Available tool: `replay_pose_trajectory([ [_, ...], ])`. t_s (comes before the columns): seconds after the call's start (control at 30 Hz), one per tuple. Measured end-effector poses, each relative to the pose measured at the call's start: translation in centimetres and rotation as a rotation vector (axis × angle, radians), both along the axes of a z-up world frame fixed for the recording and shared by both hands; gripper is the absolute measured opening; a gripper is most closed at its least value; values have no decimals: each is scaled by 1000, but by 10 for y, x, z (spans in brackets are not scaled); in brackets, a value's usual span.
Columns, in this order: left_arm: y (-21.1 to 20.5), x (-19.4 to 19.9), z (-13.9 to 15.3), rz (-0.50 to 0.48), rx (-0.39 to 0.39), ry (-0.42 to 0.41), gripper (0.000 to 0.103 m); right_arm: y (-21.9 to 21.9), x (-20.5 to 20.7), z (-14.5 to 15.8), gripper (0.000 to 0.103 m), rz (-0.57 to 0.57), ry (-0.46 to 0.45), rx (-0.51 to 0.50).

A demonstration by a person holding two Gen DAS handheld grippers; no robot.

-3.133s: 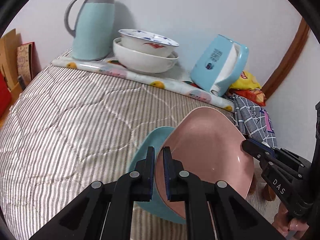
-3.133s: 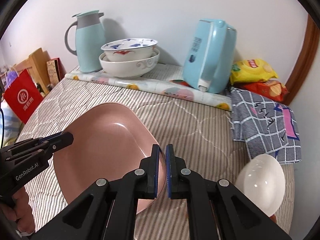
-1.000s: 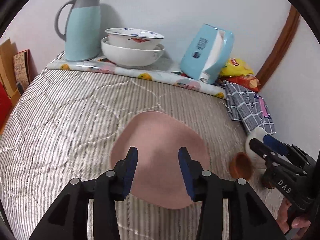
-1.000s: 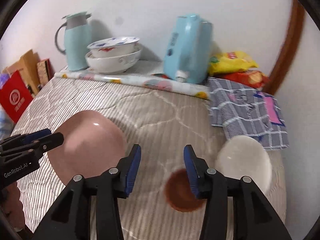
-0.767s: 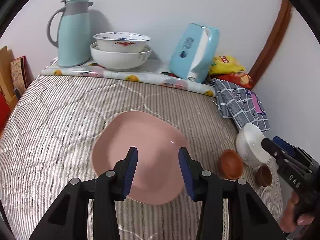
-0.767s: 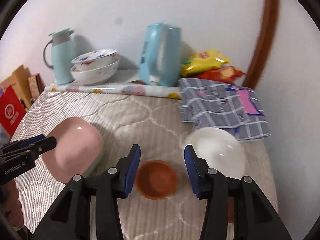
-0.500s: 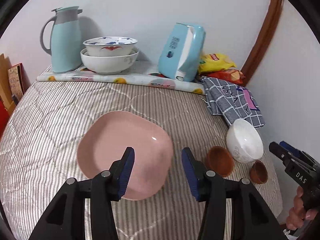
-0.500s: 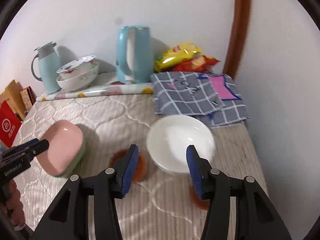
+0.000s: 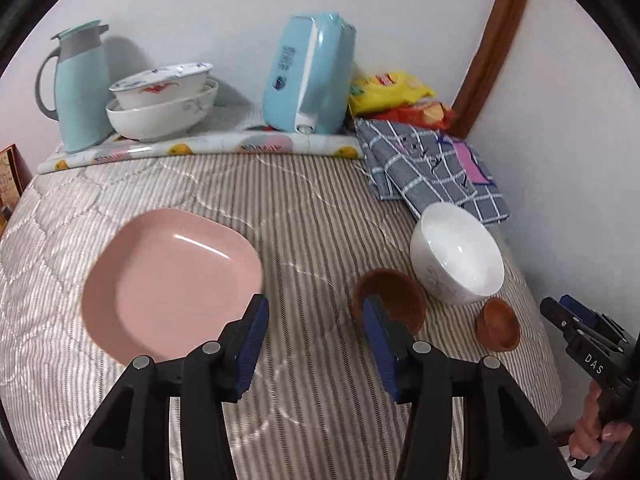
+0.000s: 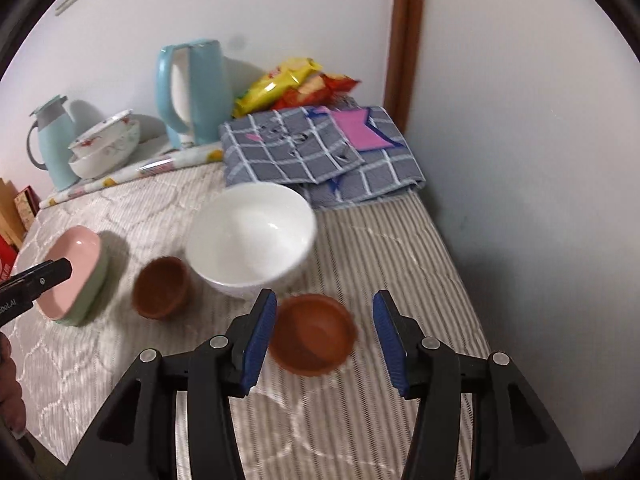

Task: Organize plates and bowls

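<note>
Over the striped quilted bed (image 9: 312, 216), in the left wrist view, the left hand-held gripper (image 9: 314, 334) gapes wide, holding nothing, between the square pink plastic plate (image 9: 172, 280) and a larger brown clay bowl (image 9: 390, 292). The plate lies flat, mouth up, on open quilt.

In the right wrist view, the right hand-held gripper (image 10: 324, 334) is spread empty around a smaller brown clay bowl (image 10: 314, 334), just in front of the upright round white ceramic bowl (image 10: 252, 238), near the bed's right edge.
</note>
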State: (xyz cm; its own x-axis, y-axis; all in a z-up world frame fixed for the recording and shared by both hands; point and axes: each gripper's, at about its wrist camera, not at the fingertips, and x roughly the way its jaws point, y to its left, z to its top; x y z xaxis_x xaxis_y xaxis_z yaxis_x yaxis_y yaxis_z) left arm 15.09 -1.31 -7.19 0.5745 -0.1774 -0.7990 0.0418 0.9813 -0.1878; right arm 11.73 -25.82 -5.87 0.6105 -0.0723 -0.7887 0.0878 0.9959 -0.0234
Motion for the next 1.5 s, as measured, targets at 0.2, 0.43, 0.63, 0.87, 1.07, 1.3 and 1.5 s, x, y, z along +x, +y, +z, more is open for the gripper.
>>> replay_pose_trajectory([
  [0.2,-21,5,-15,-11,20,40,47,-22,-3,-20,50,-14,33,23],
  [0.43,-40,16,-30,-9,27,55,47,-33,0,-39,50,-3,59,63],
  [0.63,-46,26,-44,14,12,73,47,-36,10,-57,50,1,95,90],
  [0.87,-52,35,-57,28,23,67,47,-37,16,-70,48,-1,112,123],
  [1.07,-56,37,-69,38,67,62,47,-32,19,-77,48,6,130,109],
  [1.3,-58,36,-76,45,66,64,48,-29,19,-81,48,-5,117,102],
  [1.5,-64,38,-76,20,97,68,56,-33,18,-83,49,-21,115,130],
])
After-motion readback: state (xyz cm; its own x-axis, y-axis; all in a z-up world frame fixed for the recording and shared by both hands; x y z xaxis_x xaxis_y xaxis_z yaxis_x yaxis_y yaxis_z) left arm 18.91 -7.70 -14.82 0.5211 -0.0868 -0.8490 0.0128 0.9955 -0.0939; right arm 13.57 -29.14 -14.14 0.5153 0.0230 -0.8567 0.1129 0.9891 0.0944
